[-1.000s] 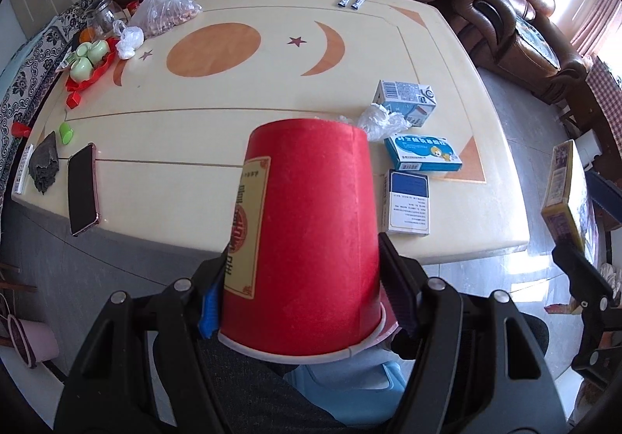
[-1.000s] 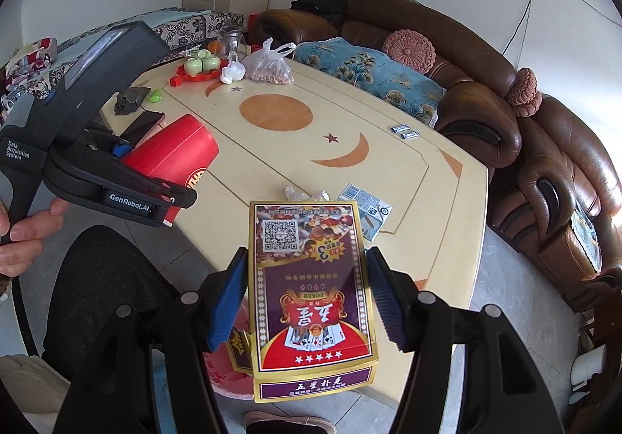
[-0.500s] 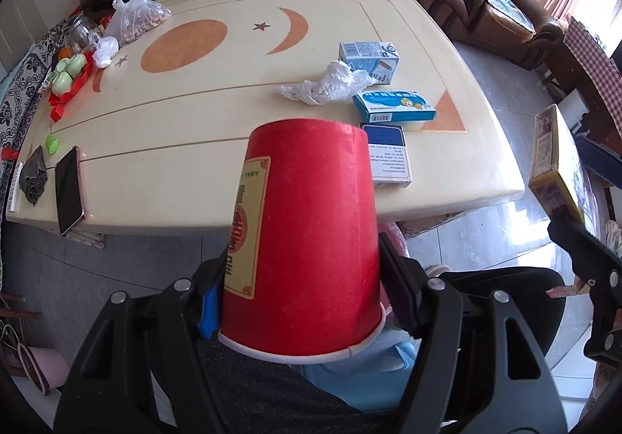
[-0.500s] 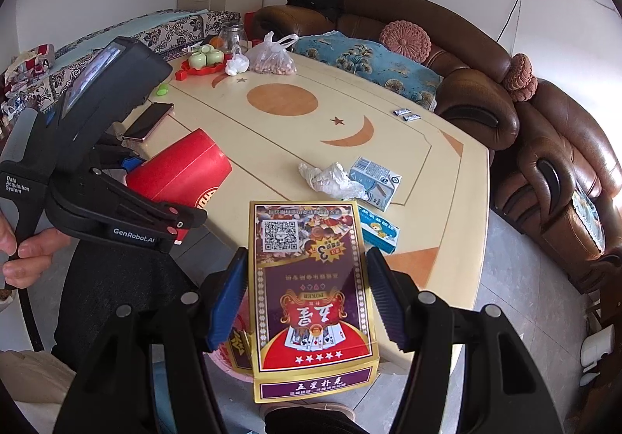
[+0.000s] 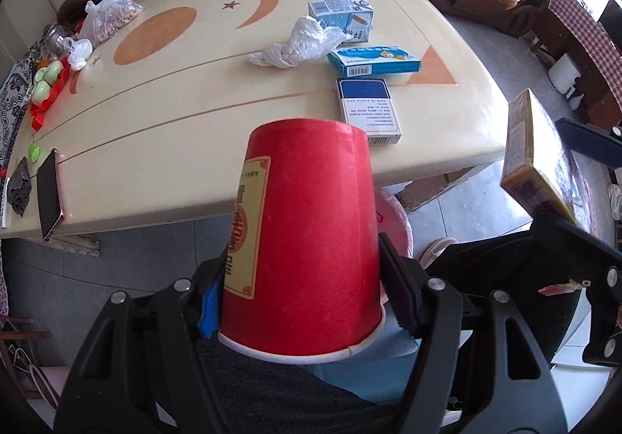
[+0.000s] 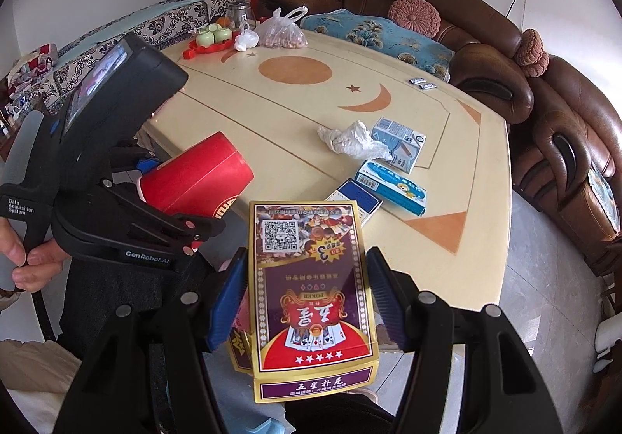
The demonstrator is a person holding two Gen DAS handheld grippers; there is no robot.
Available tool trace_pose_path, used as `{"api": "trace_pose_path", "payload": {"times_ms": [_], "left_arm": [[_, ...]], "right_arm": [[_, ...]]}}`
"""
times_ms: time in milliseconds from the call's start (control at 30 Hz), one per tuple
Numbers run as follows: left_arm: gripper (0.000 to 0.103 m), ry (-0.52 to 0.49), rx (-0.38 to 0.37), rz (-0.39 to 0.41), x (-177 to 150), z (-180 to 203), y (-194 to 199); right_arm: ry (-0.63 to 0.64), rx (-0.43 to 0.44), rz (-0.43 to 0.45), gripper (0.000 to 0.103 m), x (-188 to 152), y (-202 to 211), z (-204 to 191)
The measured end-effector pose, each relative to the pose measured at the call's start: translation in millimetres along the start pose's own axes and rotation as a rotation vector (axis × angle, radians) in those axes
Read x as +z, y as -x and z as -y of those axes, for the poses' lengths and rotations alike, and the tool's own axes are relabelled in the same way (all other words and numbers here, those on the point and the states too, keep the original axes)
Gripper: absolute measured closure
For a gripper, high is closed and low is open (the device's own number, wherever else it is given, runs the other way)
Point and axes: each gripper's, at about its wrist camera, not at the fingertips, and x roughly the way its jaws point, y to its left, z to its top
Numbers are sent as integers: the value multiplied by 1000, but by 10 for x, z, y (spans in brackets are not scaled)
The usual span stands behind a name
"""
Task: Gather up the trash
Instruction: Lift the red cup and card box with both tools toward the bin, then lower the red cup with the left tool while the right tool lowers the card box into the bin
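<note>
Left wrist view: left gripper [image 5: 303, 302] clamped red paper cup [image 5: 307, 239], rim toward camera; thin wall liable to buckle. Right gripper [image 6: 307, 302] held playing-card box [image 6: 311, 290] by its edges; liable to slip sideways.

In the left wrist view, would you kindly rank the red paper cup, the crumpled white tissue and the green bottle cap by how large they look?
1. Red paper cup, though closeness to the camera inflates it.
2. Crumpled white tissue.
3. Green bottle cap, clearly smallest.
</note>
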Motion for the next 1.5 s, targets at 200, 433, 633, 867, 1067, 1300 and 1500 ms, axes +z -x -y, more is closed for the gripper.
{"api": "trace_pose_path", "payload": {"times_ms": [200, 433, 633, 867, 1067, 1300, 1500], "left_arm": [[37, -32, -3, -29, -86, 70, -205], [37, -52, -7, -75, -150, 87, -459], [37, -73, -10, -98, -178, 99, -637], [37, -99, -16, -116, -202, 154, -824], [37, -110, -30, -156, -242, 175, -1053], [37, -107, -50, -210, -302, 153, -1378], [37, -81, -78, -283, -336, 135, -1692]], "right_arm": [[-10, 9, -22, 43, -80, -161, -4], [-15, 13, -60, 43, -211, -426, -13], [-34, 36, -101, 43, -306, -665, 4], [-48, 52, -135, 43, -377, -899, 24], [-52, 62, -170, 43, -475, -1128, 29], [-52, 80, -218, 43, -633, -1435, 2], [-35, 77, -252, 43, -742, -1713, -36]]}}
